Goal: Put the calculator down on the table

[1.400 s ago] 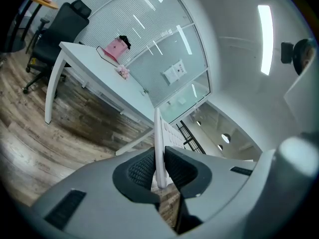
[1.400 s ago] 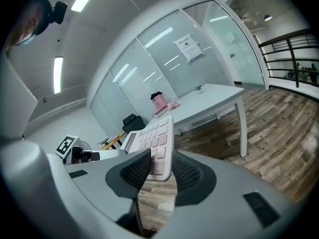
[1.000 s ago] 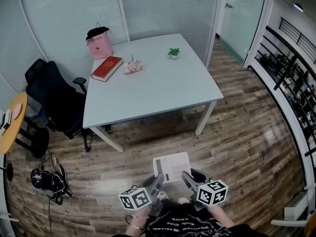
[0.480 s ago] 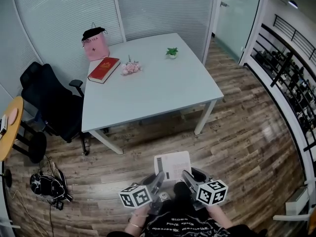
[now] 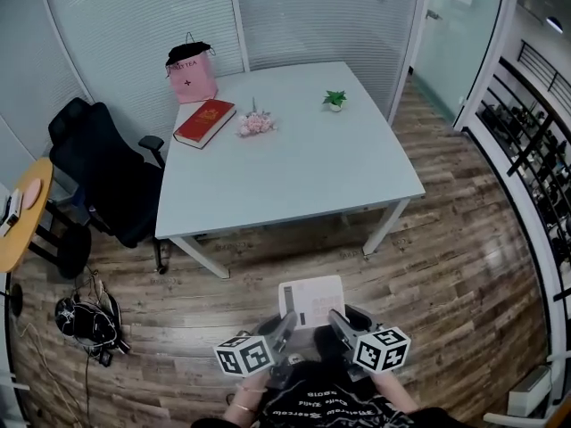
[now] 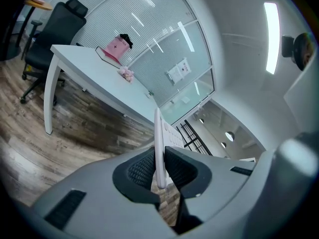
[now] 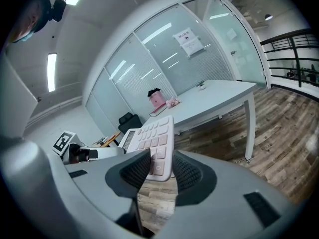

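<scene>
Near side over wood floor (image 5: pixel 446 266), well short of table (image 5: pixel 294 163), pinching calculator (image 5: pixel 310 300) keys-up btwn both tools: left gripper (image 5: pixel 285 325) clamped on left edge, right gripper (image 5: pixel 336 321) on right edge.

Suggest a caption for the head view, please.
Left gripper and right gripper hold a pale pink calculator over wooden floor, short of the light grey table.

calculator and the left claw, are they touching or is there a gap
Touching. The left gripper view shows the calculator edge-on between the two pads of the left claw, both pressed against it with no gap.
</scene>
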Tool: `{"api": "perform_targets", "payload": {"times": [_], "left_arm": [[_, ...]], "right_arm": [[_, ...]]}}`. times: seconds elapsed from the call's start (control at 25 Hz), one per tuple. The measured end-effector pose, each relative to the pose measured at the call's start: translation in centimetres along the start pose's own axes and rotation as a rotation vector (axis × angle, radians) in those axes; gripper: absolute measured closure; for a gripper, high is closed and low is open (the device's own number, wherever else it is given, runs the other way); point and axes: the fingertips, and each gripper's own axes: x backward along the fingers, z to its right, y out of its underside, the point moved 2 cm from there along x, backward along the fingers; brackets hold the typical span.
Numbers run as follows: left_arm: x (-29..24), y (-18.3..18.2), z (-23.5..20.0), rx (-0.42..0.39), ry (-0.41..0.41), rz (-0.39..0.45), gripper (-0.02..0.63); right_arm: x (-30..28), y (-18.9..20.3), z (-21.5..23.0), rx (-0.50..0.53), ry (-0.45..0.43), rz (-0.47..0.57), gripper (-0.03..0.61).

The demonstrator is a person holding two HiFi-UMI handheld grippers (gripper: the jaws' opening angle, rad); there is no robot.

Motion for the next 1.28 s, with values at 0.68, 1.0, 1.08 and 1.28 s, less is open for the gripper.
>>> {"api": "perform_targets", "payload": {"times": [0.68,1.0,1.08,1.28], "left_arm": [[-11.4,-10.4,-0.6,0.043,-0.111,0.099,0.548],[-17.6,-13.3,-0.2,0.053,-0.131,0.115,0.548],[-18.8,-13.5,-0.3,0.054,-0.137,0.118,0.548],[-20.5,-14.2,-0.4,0.053,-0.147,0.119,0.548]], "right_arm": [[-9.7,-12.6,7.3,0.072,-0.113,-0.084,0.430],[-12.4,-17.3,12.1,0.094,-0.128,-0.108,0.430],[-12.9,-17.9,13.2,0.098,-0.133,-0.113,0.429],[-13.8,-18.9,14.5,0.096,-0.132,-0.120,0.428]]}}
